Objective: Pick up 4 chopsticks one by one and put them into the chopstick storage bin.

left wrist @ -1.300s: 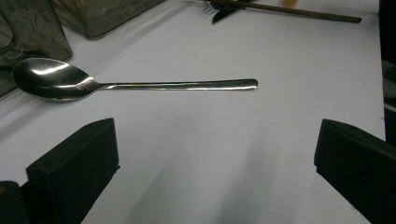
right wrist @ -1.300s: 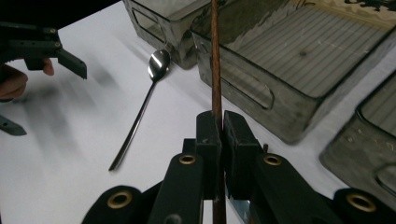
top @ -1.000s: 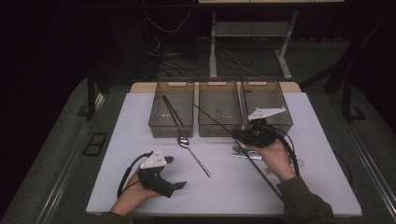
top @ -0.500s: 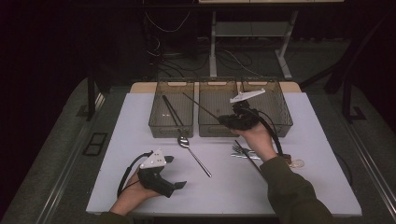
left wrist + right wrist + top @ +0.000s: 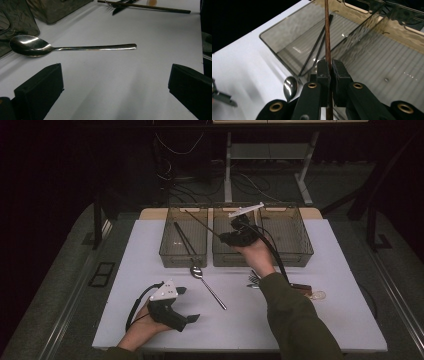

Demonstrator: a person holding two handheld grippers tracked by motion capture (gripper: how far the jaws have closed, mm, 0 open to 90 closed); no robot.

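Overhead, three smoky translucent plastic bins stood in a row beneath the right gripper, which was clamped tight on a slim brown wooden chopstick. Nearer, the left gripper rested wide apart, holding nothing, just behind a polished steel spoon.

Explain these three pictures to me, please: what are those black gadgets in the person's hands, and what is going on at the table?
No robot here: a person holds a hand-held clamp in each hand. One picture looks down from above; the others come from cameras riding on each clamp. The right gripper is shut on a thin brown chopstick, held over three clear bins; the leftmost holds two dark chopsticks. The left gripper rests open on the white table. A spoon lies ahead of it, with forks farther right.
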